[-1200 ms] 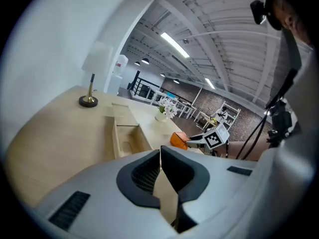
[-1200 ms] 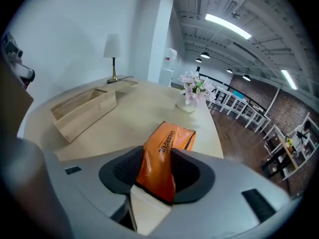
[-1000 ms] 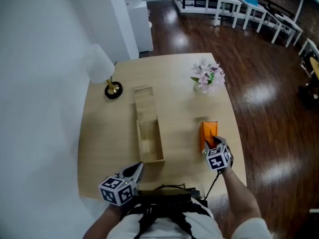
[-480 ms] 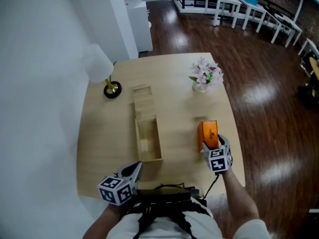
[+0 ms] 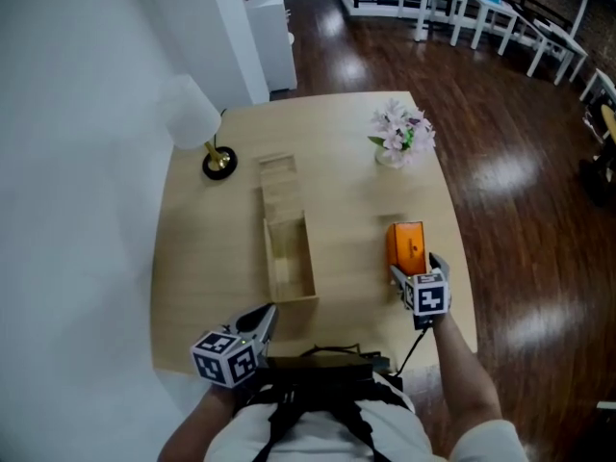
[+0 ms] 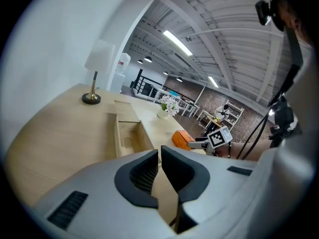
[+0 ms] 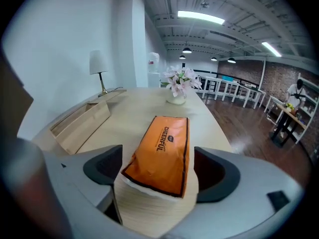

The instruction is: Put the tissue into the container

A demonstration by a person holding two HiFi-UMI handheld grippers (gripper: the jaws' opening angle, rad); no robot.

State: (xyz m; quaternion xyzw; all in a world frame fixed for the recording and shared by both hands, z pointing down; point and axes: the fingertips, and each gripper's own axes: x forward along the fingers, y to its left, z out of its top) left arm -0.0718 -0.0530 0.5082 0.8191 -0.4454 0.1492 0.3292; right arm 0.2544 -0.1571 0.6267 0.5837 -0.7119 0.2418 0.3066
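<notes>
- Lamp (image 5: pixel 193 121) stands at the far left corner of the table (image 5: pixel 356 195), well beyond the left gripper and a little to its left
- Left gripper (image 5: pixel 267 313) hangs over the near table edge, close in front of the person's body, tilted gently downward. Its jaws are drawn together, with only a thin slit between the pads (image 6: pixel 141 176) and nothing in that slit. It touches no object
- Container (image 5: pixel 289 263), an open wooden box, lies lengthwise straight ahead of the left gripper. Its near end is close to the gripper's tips but apart from them
- Tissue (image 5: pixel 405 243), an orange pack, lies flat on the table outside the container and well to its right. Its near end reaches in between the right gripper's jaws
- Right gripper (image 5: pixel 414 269) slants down toward the table with its jaws spread wide, and they have just been opening. Its pads (image 7: pixel 102 166) stand on either side of the tissue's near end without pressing on it. The left one is just beside the pack's corner, and the right one has a strip of bare table between it and the pack, so the tissue is not clamped
- Flowers (image 5: pixel 402 135), pale pink in a small vase, stand straight ahead of the right gripper, past the tissue's far end and apart from it
</notes>
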